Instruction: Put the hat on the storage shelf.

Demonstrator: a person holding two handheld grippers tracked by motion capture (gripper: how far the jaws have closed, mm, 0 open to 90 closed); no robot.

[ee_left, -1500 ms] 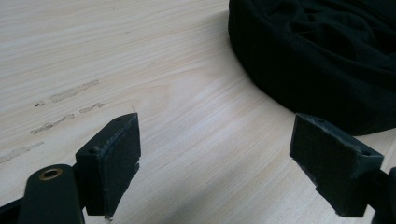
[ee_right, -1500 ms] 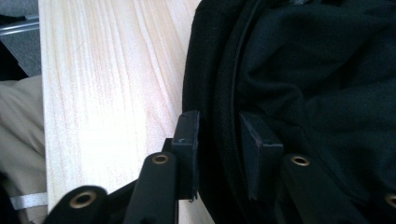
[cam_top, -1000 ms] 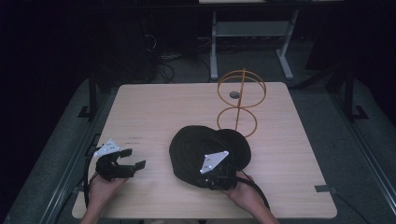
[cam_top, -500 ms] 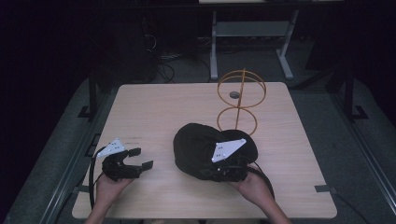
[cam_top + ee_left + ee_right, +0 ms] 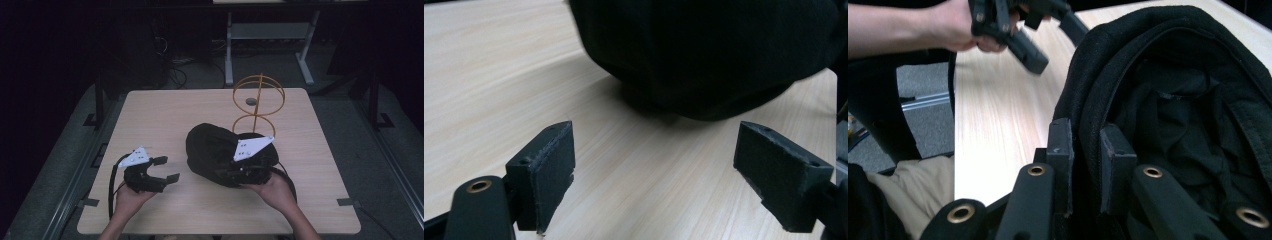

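A black cloth cap (image 5: 215,150) is lifted and tilted over the middle of the wooden table (image 5: 200,110). My right gripper (image 5: 235,172) is shut on the cap's rim. In the right gripper view its two pads (image 5: 1060,150) pinch the black rim, and the cap's dark inside (image 5: 1178,115) faces the camera. My left gripper (image 5: 167,170) is at the table's front left, open, jaws pointing right toward the cap. Both open pads (image 5: 546,165) frame the cap (image 5: 709,55) ahead in the left gripper view, with bare wood between them.
An orange wire stand (image 5: 257,102) made of rings rises behind the cap at the table's back right. A small grey disc (image 5: 251,101) lies on the table at the stand. The floor and a metal frame (image 5: 270,35) lie beyond the far edge.
My right gripper has lifted the cap by its rim and tipped it up. The left gripper has moved right, toward the cap, and stayed open.
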